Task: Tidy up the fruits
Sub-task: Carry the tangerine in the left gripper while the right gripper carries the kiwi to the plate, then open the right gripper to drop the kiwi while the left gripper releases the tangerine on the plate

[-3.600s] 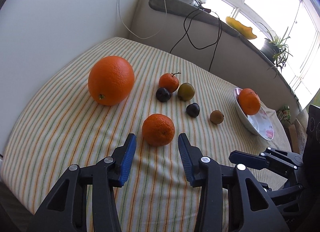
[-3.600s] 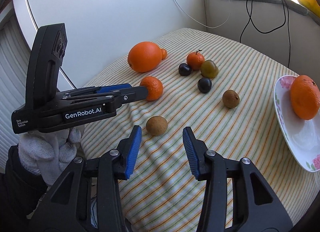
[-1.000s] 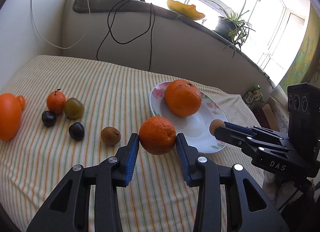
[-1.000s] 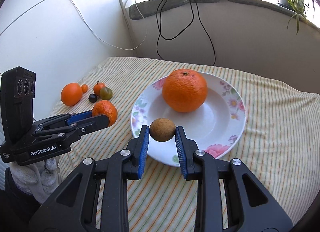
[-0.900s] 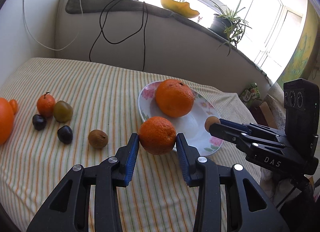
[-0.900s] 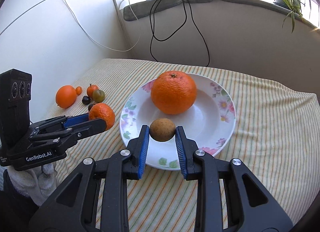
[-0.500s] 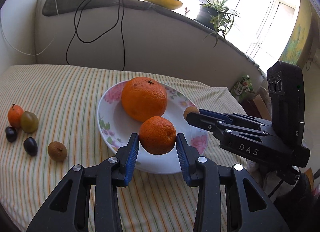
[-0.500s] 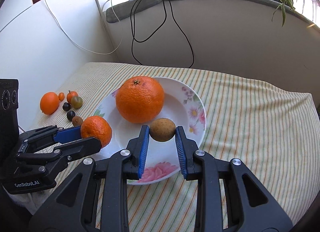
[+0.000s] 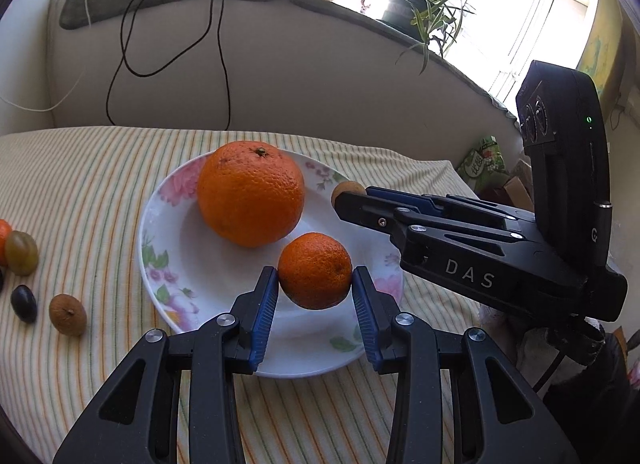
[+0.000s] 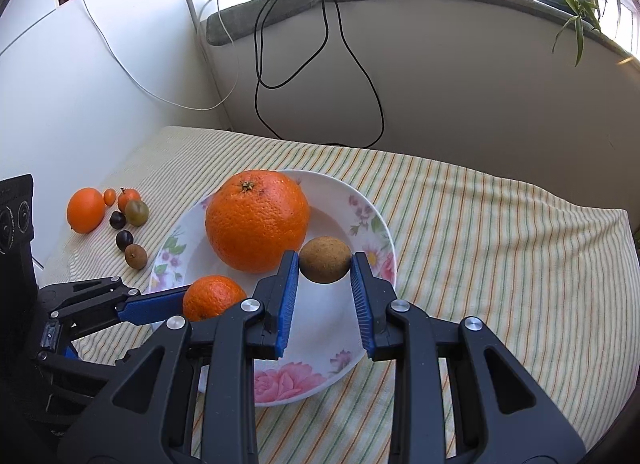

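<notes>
A white flowered plate (image 9: 168, 223) (image 10: 368, 223) rests on the striped cloth with a big orange (image 9: 250, 192) (image 10: 257, 219) in it. My left gripper (image 9: 315, 284) is shut on a small mandarin (image 9: 315, 270) (image 10: 212, 298), held over the plate's near part. My right gripper (image 10: 325, 262) is shut on a small brown round fruit (image 10: 325, 259) (image 9: 344, 188), held over the plate beside the big orange.
Loose fruit lies left of the plate: a brown one (image 9: 67, 314) (image 10: 135, 256), dark plums (image 10: 124, 239), a greenish one (image 10: 137, 211), a small stemmed orange (image 10: 129, 195) and a large orange (image 10: 85, 209). Cables (image 10: 320, 63) hang on the back wall. The table edge drops off at right.
Both grippers, each holding its fruit, have moved forward over the plate. The plate and big orange now sit closer and more central in both views.
</notes>
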{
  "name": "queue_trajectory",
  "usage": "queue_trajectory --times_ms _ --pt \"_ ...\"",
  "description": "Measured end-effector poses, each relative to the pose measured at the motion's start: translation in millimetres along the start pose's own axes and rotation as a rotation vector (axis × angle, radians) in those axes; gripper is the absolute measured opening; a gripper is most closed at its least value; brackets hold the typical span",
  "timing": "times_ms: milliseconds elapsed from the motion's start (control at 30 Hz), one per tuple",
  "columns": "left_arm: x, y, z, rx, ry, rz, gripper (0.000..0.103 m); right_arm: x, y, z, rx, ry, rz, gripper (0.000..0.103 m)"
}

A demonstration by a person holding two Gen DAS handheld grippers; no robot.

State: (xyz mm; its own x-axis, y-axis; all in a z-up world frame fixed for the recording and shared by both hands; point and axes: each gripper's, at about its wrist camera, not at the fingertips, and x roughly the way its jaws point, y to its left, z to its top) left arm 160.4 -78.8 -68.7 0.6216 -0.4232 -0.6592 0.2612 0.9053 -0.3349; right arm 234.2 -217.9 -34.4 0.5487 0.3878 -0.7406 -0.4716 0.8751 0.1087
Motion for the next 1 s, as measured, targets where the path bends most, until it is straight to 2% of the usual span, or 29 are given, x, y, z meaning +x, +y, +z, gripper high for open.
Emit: queue_trajectory --times_ms 600,733,900,1000 --pt "7.4 -3.9 1.6 0.007 0.018 -0.008 0.037 2.5 2.8 1.3 0.003 0.013 -0.012 0.029" --pt "3.8 -4.9 3.0 0.012 0.006 -0.006 0.038 -3.0 3.4 1.5 0.003 -0.003 -0.027 0.048" --pt "0.2 -3.9 2.5 0.013 -0.002 -0.004 0.038 -9.8 4.9 2.9 0.002 -0.013 -0.031 0.049" --pt "-2.4 -3.3 1.2 0.014 -0.004 -0.001 0.038 -14.8 7.8 3.5 -0.002 -0.022 -0.034 0.054"
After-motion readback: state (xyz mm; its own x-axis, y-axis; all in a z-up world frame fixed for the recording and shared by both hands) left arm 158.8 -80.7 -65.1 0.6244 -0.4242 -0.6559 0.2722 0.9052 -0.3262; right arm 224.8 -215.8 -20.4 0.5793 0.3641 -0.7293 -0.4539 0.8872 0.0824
